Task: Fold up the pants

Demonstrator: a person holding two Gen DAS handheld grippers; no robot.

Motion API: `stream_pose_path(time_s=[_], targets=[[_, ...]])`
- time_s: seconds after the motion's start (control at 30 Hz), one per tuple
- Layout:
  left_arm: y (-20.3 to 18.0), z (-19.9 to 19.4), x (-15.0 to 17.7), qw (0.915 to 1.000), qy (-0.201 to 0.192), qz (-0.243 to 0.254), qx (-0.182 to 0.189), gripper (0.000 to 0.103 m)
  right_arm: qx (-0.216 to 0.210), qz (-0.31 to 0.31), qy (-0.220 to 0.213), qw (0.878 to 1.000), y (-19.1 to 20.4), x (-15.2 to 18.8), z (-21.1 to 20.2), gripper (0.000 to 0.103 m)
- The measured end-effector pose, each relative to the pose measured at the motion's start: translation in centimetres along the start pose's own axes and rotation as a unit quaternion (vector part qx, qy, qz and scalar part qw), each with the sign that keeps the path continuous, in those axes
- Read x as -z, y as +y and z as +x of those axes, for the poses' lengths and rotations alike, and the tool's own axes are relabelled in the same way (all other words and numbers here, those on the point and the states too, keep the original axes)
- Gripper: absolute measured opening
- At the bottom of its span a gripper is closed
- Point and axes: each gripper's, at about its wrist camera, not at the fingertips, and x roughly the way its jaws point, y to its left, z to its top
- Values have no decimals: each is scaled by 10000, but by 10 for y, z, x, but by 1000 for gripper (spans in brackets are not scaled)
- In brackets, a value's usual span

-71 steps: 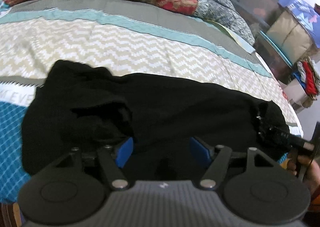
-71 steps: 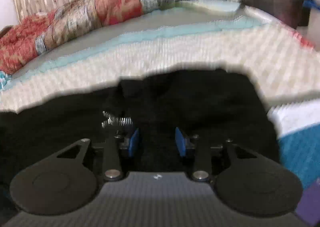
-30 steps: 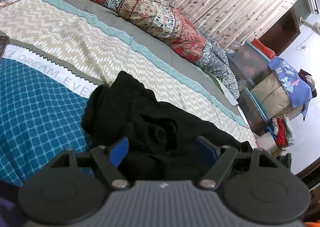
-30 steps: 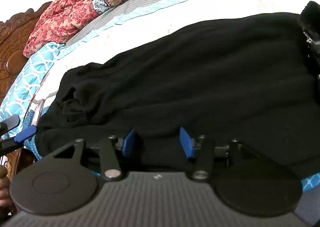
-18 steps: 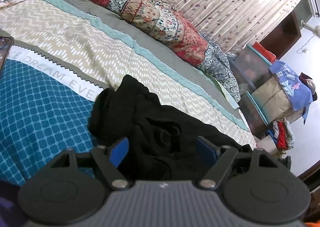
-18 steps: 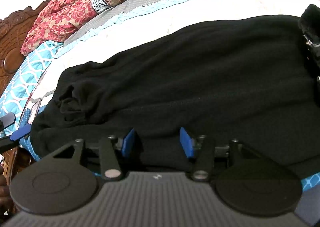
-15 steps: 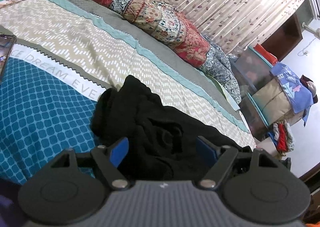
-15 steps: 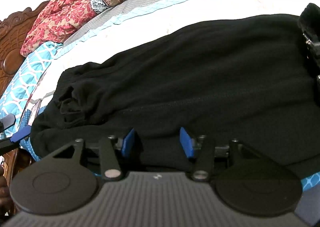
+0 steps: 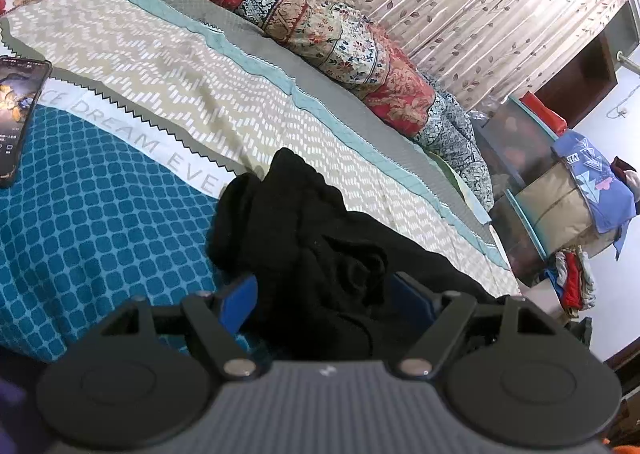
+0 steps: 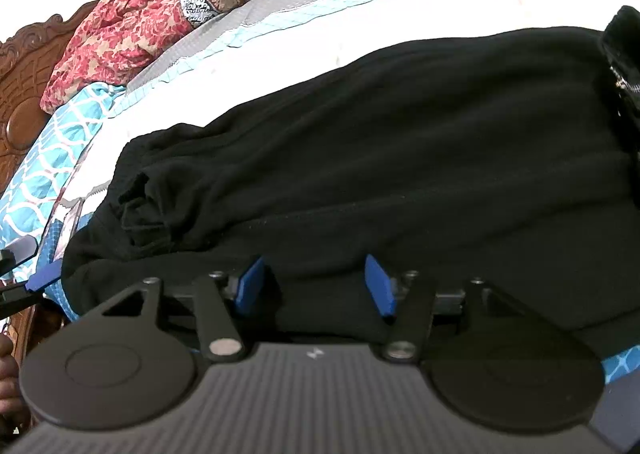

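Note:
Black pants [image 10: 400, 142] lie stretched across the bed, one end bunched in folds in the left wrist view [image 9: 320, 238]. My left gripper [image 9: 324, 296] is open, its blue pads on either side of the bunched end, low over the cloth. My right gripper [image 10: 316, 286] is open at the near edge of the pants, cloth between its blue pads [image 10: 250, 286]. The left gripper's blue fingertip [image 10: 44, 276] shows at the far left in the right wrist view.
The bed has a teal, beige and grey bedspread [image 9: 120, 214]. A phone [image 9: 16, 102] lies at the left. A patterned quilt [image 9: 328, 26] is rolled along the far side. Storage boxes and clothes [image 9: 560, 190] stand beyond the bed. A wooden headboard [image 10: 20, 94] is at the left.
The left gripper has slid slightly along the bunched end, showing more bedspread and the phone. The right gripper has hardly moved. Both have stayed open.

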Motion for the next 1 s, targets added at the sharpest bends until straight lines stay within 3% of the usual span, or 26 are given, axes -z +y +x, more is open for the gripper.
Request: stream_pose_path(time_s=[0.8,1.0], targets=[[13,0,0,9999,19,-107,-82,76,127,-43,-1,9999,13,2,5,62],[15,0,-1,9998,28,-164,-76,83,146,-70,-12,9999,16,3,6,63]])
